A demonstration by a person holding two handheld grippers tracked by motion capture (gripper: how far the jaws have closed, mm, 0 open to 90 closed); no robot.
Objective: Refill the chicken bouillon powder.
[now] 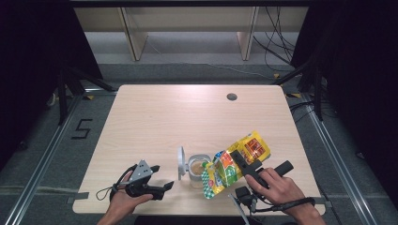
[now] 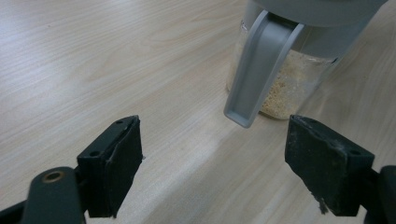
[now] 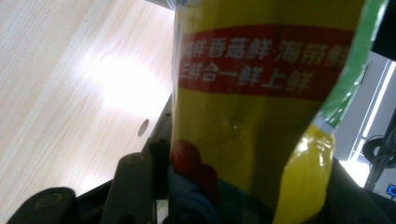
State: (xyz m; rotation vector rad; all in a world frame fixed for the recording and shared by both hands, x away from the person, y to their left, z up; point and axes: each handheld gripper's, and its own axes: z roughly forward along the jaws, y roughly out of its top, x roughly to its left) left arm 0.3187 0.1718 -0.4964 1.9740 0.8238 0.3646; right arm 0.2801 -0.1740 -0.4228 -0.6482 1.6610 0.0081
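Observation:
A yellow seasoning bag (image 1: 234,161) with red and green print is tipped mouth-down over a small glass jar (image 1: 198,169). My right gripper (image 1: 240,161) is shut on the bag's middle; up close the bag (image 3: 261,112) sits between its jaws. The jar (image 2: 289,84) holds pale granules, and its grey hinged lid (image 1: 180,162) stands open at its left side, with the latch (image 2: 261,70) hanging down. My left gripper (image 1: 162,180) rests on the table left of the jar, open and empty, its fingertips (image 2: 116,163) spread wide toward the jar.
The light wood table (image 1: 155,117) has a round cable hole (image 1: 231,97) at the back right. Dark curtains, shelving legs and cables stand beyond the far edge. The person's hands come in at the front edge.

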